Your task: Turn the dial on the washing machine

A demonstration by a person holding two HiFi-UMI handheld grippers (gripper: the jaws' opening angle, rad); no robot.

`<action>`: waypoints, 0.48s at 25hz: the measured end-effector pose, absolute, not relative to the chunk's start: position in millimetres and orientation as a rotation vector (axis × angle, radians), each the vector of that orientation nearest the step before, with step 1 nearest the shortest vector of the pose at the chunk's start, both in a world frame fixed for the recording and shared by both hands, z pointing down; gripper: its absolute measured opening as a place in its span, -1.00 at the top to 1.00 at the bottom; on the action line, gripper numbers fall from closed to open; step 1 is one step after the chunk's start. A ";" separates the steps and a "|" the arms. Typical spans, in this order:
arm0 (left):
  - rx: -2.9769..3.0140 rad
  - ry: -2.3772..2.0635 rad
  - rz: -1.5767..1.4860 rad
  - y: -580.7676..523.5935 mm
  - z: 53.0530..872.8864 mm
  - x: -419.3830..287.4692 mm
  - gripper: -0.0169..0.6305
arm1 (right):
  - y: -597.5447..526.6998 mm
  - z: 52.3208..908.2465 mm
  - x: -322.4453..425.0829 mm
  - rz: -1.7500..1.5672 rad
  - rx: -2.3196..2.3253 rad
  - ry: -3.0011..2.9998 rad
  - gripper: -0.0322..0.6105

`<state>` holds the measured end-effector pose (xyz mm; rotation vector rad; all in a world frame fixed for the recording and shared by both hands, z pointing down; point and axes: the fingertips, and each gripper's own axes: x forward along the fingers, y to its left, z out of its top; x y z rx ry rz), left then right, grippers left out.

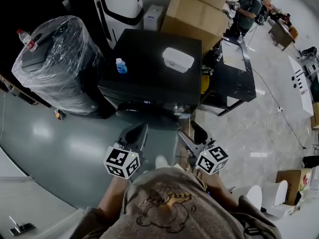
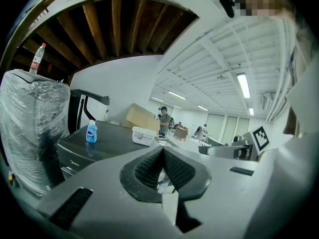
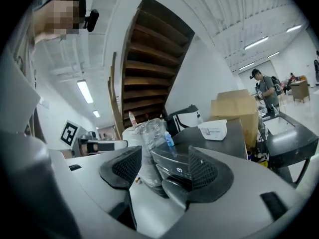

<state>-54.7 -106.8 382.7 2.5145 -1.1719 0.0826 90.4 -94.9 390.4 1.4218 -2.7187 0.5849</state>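
The black washing machine (image 1: 149, 49) stands ahead of me, and on its flat top are a small blue bottle (image 1: 120, 65) and a white box (image 1: 178, 59). Its front control panel (image 3: 175, 167) shows a small lit display between the right jaws in the right gripper view. I cannot make out the dial. Both grippers hang close to my body, short of the machine's front. My left gripper (image 1: 135, 133) (image 2: 163, 156) is shut, pads meeting with nothing between them. My right gripper (image 1: 192, 133) (image 3: 164, 166) stands open and empty.
A bulky plastic-wrapped item (image 1: 57, 63) with a bottle on top stands left of the machine. Behind it are cardboard boxes (image 1: 194, 14) and a white-and-black appliance (image 1: 119, 6). A low black table (image 1: 234, 78) is at the right, with a person (image 1: 246, 9) beyond it.
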 end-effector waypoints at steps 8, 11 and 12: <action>2.510 -1.196 0.083 -91.3 384.9 -60.4 0.95 | -80.0 376.4 67.3 0.466 1.301 -2.783 0.23; 2.509 -1.213 0.065 -86.5 382.6 -63.9 0.95 | -76.4 371.1 68.7 0.424 1.323 -2.802 0.58; 2.508 -1.220 0.056 -85.6 381.5 -65.6 0.95 | -75.5 369.9 69.5 0.422 1.334 -2.807 0.70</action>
